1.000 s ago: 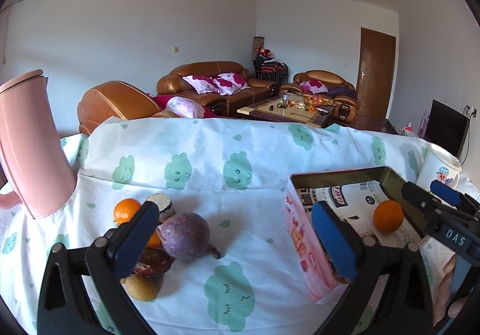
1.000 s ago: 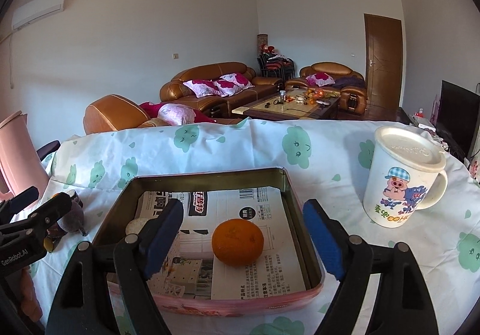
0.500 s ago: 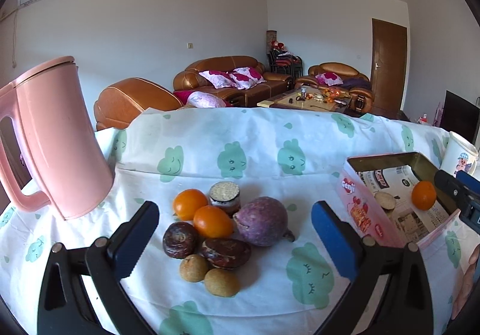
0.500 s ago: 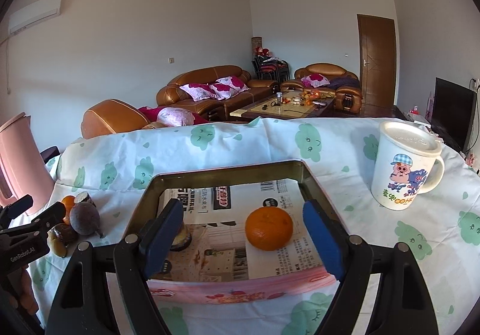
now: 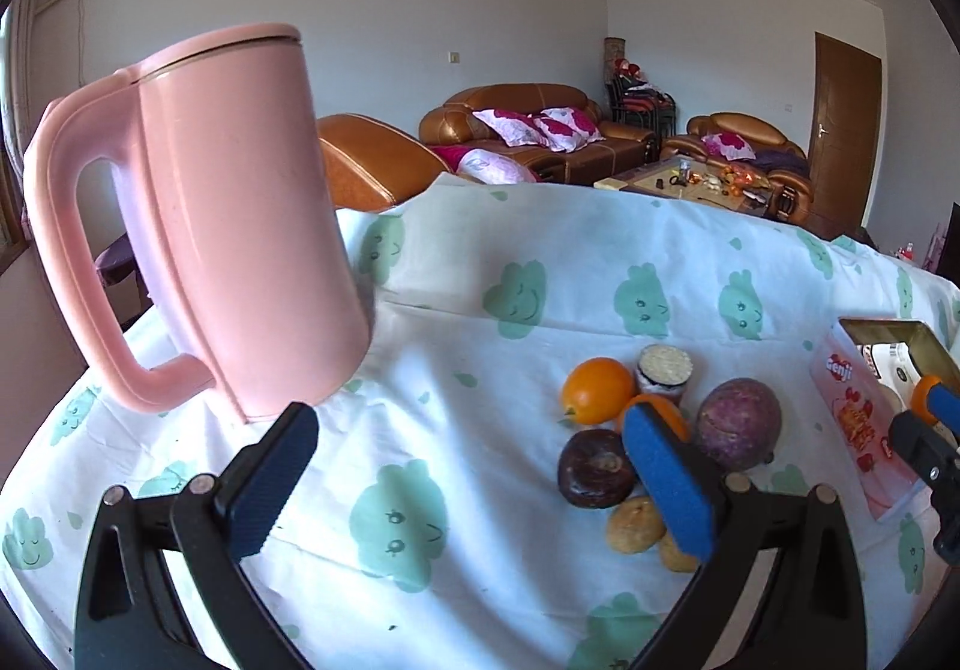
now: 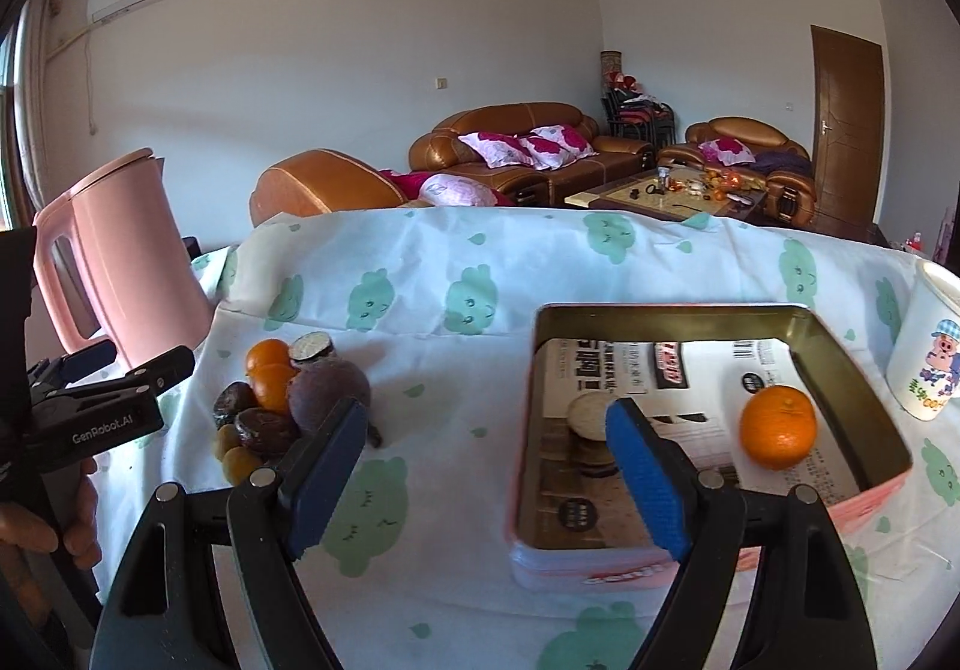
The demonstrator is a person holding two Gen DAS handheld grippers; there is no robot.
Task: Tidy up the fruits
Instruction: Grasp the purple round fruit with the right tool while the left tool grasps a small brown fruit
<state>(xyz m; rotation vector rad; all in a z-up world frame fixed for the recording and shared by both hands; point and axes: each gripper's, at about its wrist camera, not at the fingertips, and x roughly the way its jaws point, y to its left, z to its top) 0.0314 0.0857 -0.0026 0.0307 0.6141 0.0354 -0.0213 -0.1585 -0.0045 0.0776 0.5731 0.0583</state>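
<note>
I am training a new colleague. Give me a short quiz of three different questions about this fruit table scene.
1. True or false: the tin box already holds an orange.
2. Which stands left of the fruit pile: (a) pink kettle, (b) cartoon mug?
3. Fill in: both the left hand-held gripper and the right hand-held gripper are ____ and hold nothing.

Key: 1 true; 2 a; 3 open.

A heap of round fruits [image 6: 282, 400] lies on the cloud-printed tablecloth [image 6: 420, 370], between the tall pink plastic kettle [image 6: 120, 274] on its left and the rectangular metal tin [image 6: 840, 352] on its right. Inside the tin rests one round orange [image 6: 778, 419]; right of it stands a white cartoon-pig mug [image 6: 927, 352].
</note>
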